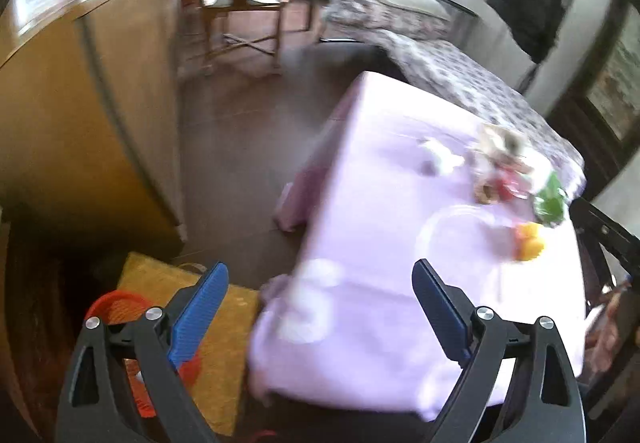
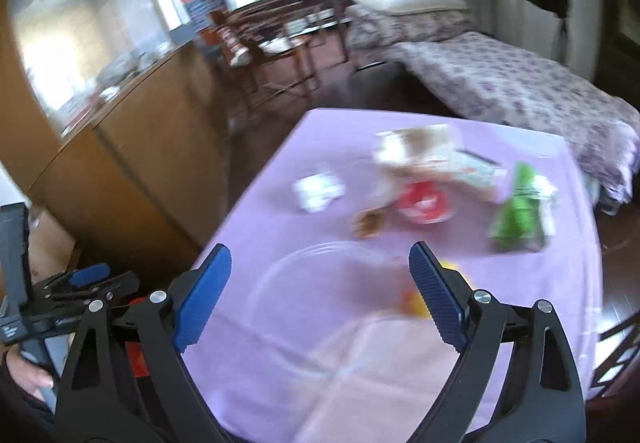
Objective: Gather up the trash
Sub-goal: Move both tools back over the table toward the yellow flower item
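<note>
Both views are motion-blurred. A table with a lilac cloth (image 2: 256, 195) carries trash: a green wrapper (image 2: 518, 217), a red-lidded cup (image 2: 424, 203), a white crumpled piece (image 2: 318, 189), a brown scrap (image 2: 370, 223), a clear plastic plate (image 2: 320, 307) and a yellow-orange item (image 1: 528, 241). My right gripper (image 2: 320, 291) is open and empty above the clear plate. My left gripper (image 1: 320, 307) is open and empty over the table's near left corner (image 1: 280, 323). An orange-red bin (image 1: 132, 323) stands on the floor behind the left finger. The left gripper also shows in the right wrist view (image 2: 80, 283).
A wooden cabinet (image 1: 80, 123) stands left of the table. A bed with a flowered cover (image 2: 520, 91) lies beyond it. Chairs and a dining table (image 1: 248, 3) stand at the back. A yellow mat (image 1: 224, 323) lies under the bin. A dark chair (image 1: 608, 243) stands at the table's right.
</note>
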A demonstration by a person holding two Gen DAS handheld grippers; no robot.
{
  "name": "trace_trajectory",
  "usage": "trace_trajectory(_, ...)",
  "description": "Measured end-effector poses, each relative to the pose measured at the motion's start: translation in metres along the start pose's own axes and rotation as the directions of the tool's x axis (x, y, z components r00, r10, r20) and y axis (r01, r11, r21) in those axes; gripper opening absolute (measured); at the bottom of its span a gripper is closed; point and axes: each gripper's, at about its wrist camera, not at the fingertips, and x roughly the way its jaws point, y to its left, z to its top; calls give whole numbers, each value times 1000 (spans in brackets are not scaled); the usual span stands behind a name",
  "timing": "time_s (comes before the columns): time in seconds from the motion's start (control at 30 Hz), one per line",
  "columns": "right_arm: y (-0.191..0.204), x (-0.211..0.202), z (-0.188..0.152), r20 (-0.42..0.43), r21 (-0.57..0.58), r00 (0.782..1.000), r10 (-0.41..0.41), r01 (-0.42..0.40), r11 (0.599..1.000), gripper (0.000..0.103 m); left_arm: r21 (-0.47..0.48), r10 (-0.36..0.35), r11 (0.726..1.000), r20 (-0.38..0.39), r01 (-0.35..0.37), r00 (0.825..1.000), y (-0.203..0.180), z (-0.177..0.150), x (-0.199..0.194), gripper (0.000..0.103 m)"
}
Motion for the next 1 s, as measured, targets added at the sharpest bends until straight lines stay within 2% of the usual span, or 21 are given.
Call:
trace_trajectory(0.23,-82,-10,-4,60,188,996,-72,60,980,87,157,-71,985,-31,75,997,-101,10,32,91)
trace_trajectory(0.37,-110,-17,-5,76,256,991,-107,85,963,88,263,-100,958,-65,113,993,-162,9,53,91)
trace_trajectory(0.47,-131,-21,-6,92,296,985,-145,112,949,90,315,-121,938,-83,141,989,-190,7,67,91)
trace_trajectory(0.57,-148,-17,-8,72,337,986,-154,121,934,91,346,-122,926,-102,150,987,-212,6,83,91)
trace_trajectory(0.73,-169,-10,-13,45,397,991,-127,99,913,91,334,-136,924,-166,186,977,-228,4,108,91)
trace_trajectory(0.83,-169,-10,-13,47,394,992,-119,91,915,91,332,-145,922,-190,202,971,-231,1,115,91)
trace_trajectory(1.0,-160,-8,-14,35,376,992,-118,96,922,91,341,-159,915,-184,215,970,-239,0,123,90)
